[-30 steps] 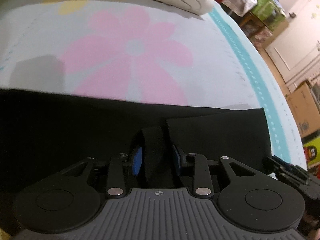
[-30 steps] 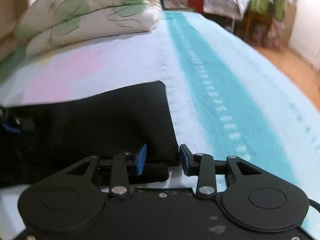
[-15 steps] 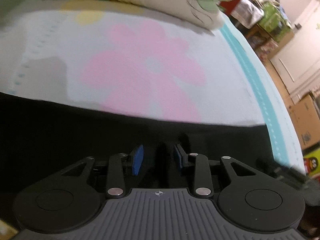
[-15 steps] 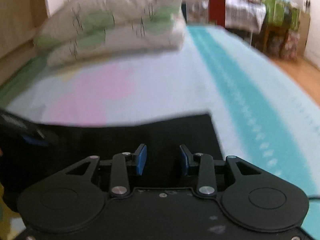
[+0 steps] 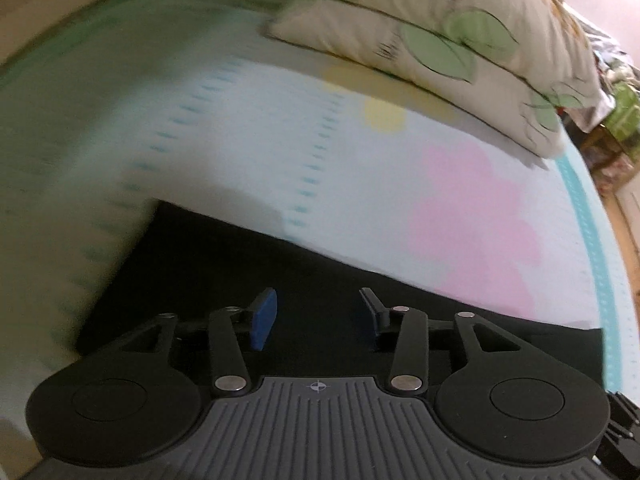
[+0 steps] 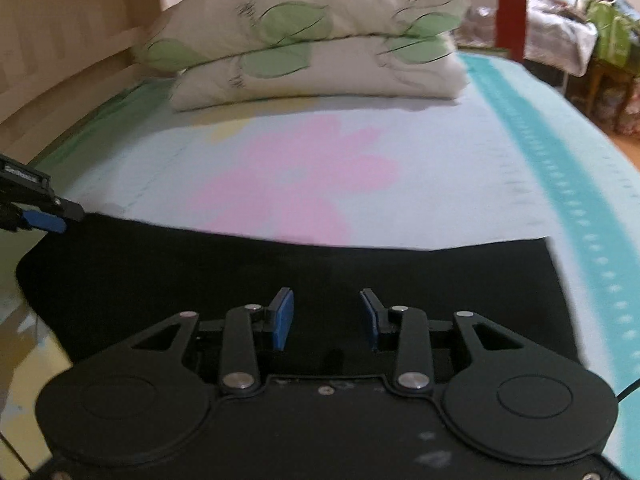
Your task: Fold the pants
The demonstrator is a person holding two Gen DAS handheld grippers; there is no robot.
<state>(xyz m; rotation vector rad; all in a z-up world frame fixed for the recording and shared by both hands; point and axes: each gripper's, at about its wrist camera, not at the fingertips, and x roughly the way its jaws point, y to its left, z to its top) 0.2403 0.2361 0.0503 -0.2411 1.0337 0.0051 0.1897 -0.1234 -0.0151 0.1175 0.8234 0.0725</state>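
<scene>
On the bedsheet [image 6: 440, 184], black pants [image 6: 280, 276] lie under both open, empty tools [image 5: 316, 316] [image 6: 326, 318].

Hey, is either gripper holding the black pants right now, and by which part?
Neither. Left gripper just opened its jaws; right gripper stands open over the pants.

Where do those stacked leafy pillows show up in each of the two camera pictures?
Left wrist view: the pillows run along the top, from the middle to the right edge, tilted.
Right wrist view: the pillows sit top centre, stacked level at the head of the bed.
Shared landmark: the pink flower print on the sheet, lying between the pillows and the black pants.
</scene>
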